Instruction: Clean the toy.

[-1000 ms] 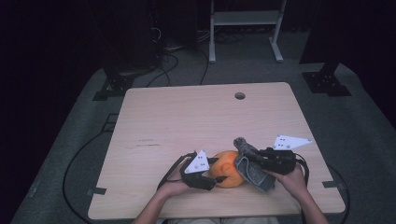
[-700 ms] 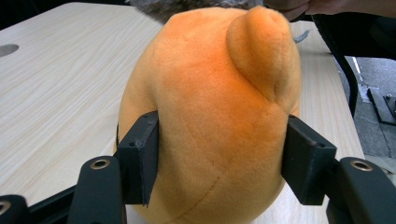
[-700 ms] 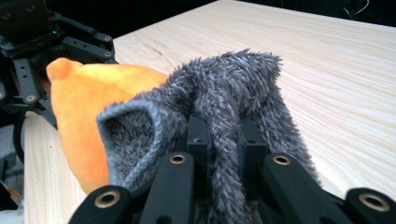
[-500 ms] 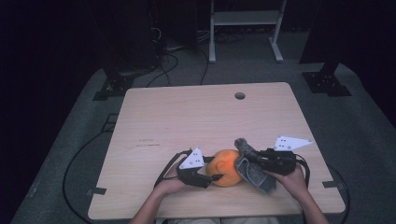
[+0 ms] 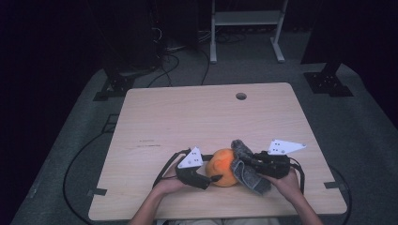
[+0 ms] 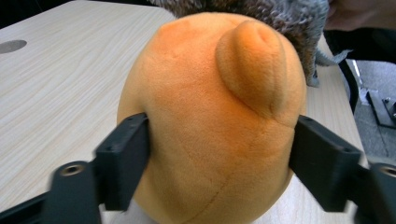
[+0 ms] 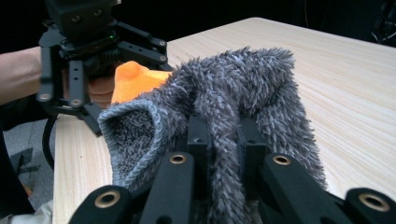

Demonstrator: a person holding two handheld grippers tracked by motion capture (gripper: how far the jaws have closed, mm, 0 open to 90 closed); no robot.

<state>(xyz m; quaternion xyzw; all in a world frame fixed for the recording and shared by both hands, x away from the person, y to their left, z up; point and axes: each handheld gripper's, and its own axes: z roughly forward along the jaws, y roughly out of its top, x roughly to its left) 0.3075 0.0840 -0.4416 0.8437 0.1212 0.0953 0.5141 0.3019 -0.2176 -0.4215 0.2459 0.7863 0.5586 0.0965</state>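
Down at the lower middle of the high view, both hands work close together at the near edge of the tabletop [image 5: 187,117]. The orange plush toy [image 5: 223,167] sits right between them, resting on the wood. The left tongs [image 5: 212,178] come in from the lower left of the frame, and their jaws have just been opening, with the plush between them. In the left gripper view that round orange body [image 6: 205,130] takes up the centre, one jaw at its left flank and one at its right, both right against the fabric; whether they press on it or merely touch, I cannot tell. A small rounded ear stands out at the upper right of the plush.

Over on the right, the right tongs [image 5: 248,161] are clamped shut on a grey fuzzy sock [image 5: 246,171], which lies just beside the plush and touches its right side in the high view. The right gripper view shows it plainly: the two black jaws rise from the bottom centre and pinch a fold of the shaggy grey fabric [image 7: 224,107], the sock's open cuff gaping toward the left of the frame. Behind it, upper left, a corner of orange plush [image 7: 133,77] peeks out beside the other gripper.
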